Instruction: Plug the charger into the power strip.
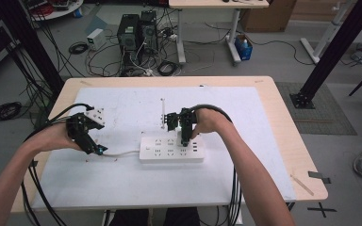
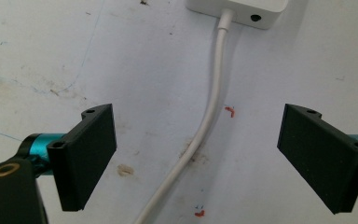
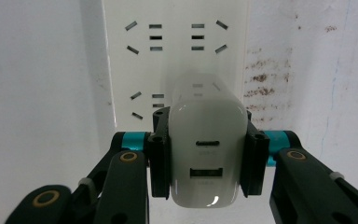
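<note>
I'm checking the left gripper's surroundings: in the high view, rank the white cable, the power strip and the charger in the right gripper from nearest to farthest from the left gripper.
1. White cable: on the mat right at the left gripper, whose jaws stand open.
2. Power strip: farther right, mid-table.
3. Charger: clamped in the right gripper, over the strip's right part.

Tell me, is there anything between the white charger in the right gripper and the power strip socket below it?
Nothing visible stands in the way. The right gripper is shut on the white charger, directly over the power strip. The sockets beyond it are unoccupied. Whether the prongs have already entered cannot be told.
</note>
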